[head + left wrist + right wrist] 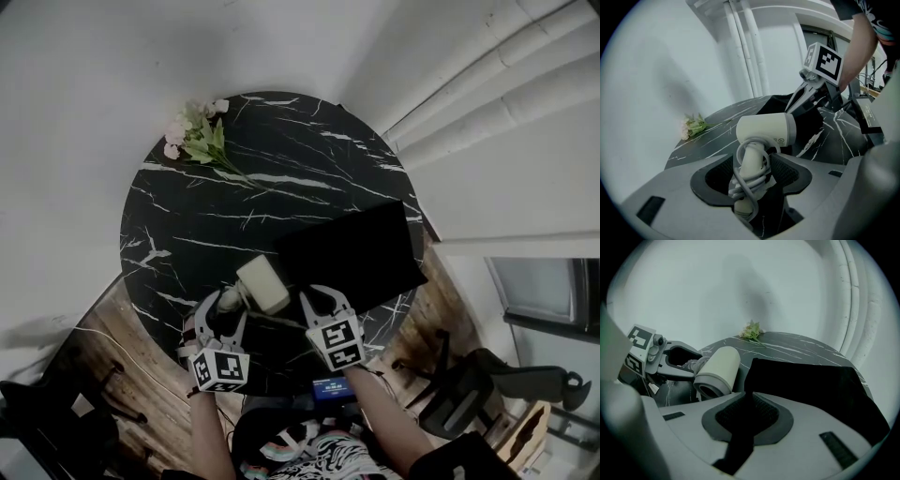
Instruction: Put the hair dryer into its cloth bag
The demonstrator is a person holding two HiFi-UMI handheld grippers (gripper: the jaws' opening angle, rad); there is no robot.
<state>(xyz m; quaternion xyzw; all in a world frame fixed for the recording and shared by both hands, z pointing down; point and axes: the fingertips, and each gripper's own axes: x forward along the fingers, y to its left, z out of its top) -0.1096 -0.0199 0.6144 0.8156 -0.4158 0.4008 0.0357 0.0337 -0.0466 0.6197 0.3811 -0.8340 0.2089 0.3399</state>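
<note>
Currently: hair dryer in hand beside its bag, not yet inside.
Item, far left: flowers (pixel 195 136) at the far rim of the counter (pixel 206 216), well apart from the work. Item: left claw (pixel 752 173), clamped on the cord-wrapped handle of the hair dryer (pixel 766 129), which is held at the counter's near side with its barrel turned toward the bag. Item: right claw (pixel 747 413), jaws pinched together on the near edge of the cloth bag (pixel 806 385), which lies flat and dark on the counter's right half. Handling note, by judgement: raise the pinched edge so the mouth gapes, and check that only one layer is caught. Then feed the barrel in first, keeping the wound cord snug on the handle so no loop snags the hem.
</note>
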